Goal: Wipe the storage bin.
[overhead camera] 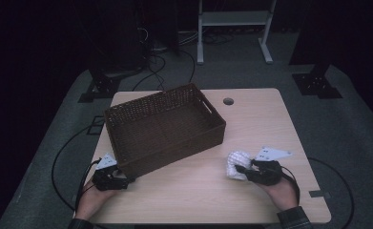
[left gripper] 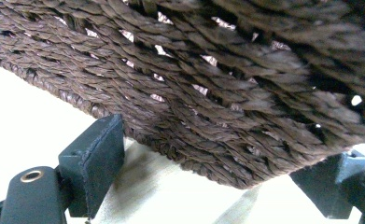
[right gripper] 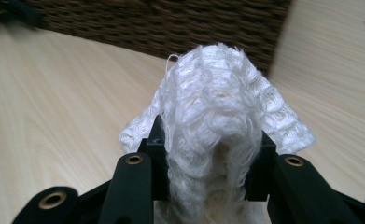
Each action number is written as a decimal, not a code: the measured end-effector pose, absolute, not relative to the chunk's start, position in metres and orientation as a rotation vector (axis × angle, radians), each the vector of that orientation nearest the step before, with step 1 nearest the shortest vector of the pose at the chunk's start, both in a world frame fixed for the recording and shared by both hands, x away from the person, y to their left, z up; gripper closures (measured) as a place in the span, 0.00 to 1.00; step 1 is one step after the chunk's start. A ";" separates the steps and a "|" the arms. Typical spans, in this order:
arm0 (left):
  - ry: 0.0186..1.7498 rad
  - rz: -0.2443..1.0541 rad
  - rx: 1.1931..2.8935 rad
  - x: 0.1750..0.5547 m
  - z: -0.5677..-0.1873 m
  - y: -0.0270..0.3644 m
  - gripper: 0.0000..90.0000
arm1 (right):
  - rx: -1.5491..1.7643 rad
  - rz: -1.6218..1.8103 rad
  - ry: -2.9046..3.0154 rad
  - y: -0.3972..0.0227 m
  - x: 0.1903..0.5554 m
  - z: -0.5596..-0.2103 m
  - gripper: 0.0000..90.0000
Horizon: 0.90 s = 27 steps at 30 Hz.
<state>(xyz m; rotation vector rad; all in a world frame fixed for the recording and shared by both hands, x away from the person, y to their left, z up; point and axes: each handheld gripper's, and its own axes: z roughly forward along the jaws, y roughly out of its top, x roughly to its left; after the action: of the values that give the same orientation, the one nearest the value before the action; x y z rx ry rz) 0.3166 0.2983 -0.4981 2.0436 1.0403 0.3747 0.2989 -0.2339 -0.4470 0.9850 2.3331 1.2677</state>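
Observation:
A dark brown wicker basket [overhead camera: 162,126] stands slantwise in the middle of the wooden table [overhead camera: 265,124], and nothing lies in it. My left gripper [overhead camera: 122,179] straddles its near left corner; in the left gripper view the woven wall [left gripper: 208,107] sits between the wide-set jaws, which touch it on both sides. To the right of the basket, my right gripper [overhead camera: 247,170] is shut on a white knitted cloth [overhead camera: 236,162]. In the right gripper view the cloth [right gripper: 217,102] bulges up between the jaws and drapes over them, low above the tabletop.
A round cable hole [overhead camera: 228,101] is in the table behind the basket. A white-framed stand [overhead camera: 234,19] is on the floor beyond the table. Black cables [overhead camera: 65,152] loop over the grey floor at the left.

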 end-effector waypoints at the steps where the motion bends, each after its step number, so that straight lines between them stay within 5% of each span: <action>1: 1.040 0.375 2.044 0.317 -0.498 0.298 0.17 | 0.996 1.257 2.319 -0.240 0.298 -0.447 0.69; 14: 1.042 0.375 2.043 0.316 -0.498 0.298 0.17 | 1.189 1.125 2.202 -0.303 0.292 -0.459 0.69; 27: 1.042 0.375 2.043 0.317 -0.498 0.298 0.17 | 1.222 1.001 2.247 -0.306 0.302 -0.476 0.68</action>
<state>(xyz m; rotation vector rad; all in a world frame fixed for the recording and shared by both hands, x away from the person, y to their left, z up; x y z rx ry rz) 0.3165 0.2982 -0.4981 2.0428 1.0418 0.3748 0.3017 -0.3057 -0.4757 1.2224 2.2468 1.0012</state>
